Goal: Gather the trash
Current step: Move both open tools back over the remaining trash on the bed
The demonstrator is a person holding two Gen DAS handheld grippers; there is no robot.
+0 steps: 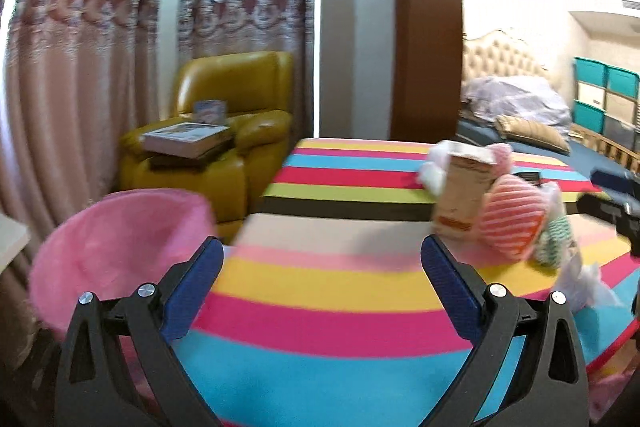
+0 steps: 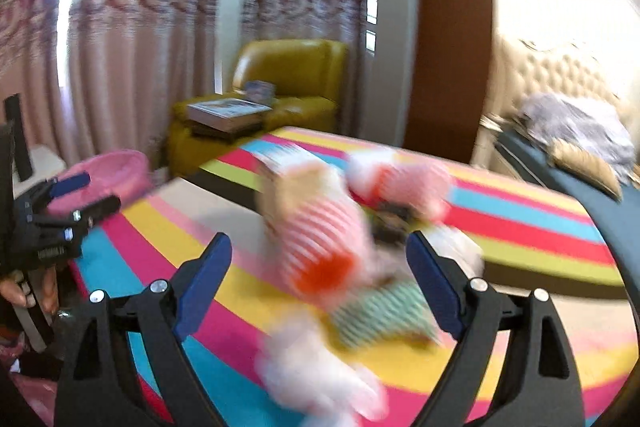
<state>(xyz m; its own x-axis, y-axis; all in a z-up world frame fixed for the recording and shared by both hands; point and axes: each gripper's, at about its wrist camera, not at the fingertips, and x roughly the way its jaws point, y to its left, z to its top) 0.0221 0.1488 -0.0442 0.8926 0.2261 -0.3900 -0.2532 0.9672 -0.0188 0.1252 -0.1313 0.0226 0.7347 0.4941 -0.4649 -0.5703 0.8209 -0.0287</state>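
Striped table (image 1: 320, 291) in a bedroom-like room, yellow armchair (image 1: 224, 131) and curtains behind. Both views are motion-blurred.

Left gripper (image 1: 322, 269): jaws wide, nothing between the pads, only bare tablecloth ahead. A pink fuzzy bin (image 1: 116, 247) sits at the table's left edge, just beside the left finger; it looks like the place for the trash.

Right gripper (image 2: 320, 275): jaws also wide, pads pressing on nothing. It points into the pile on the table's right half.

The pile, from the right wrist view: a red-and-white striped soft piece (image 2: 320, 239), a green striped piece (image 2: 384, 311), white crumpled tissue (image 2: 320, 379) closest to the camera, a tan carton (image 1: 464, 191) standing behind, and something dark (image 2: 392, 223) underneath that is too blurred to name. Items touch and overlap.

Risks, as I judge them:
- 1: the heap mixes soft striped things with paper and carton. A wide close could grab a non-trash piece along with the tissue, or only snag its edge.
- 2: the upright carton looks tippy; a finger brushing it may knock it over or off the far side.
- 3: tissue is light and may slip out on the way to the bin.
- 4: the 2 grippers share one table; crossing toward the bin invites a collision.
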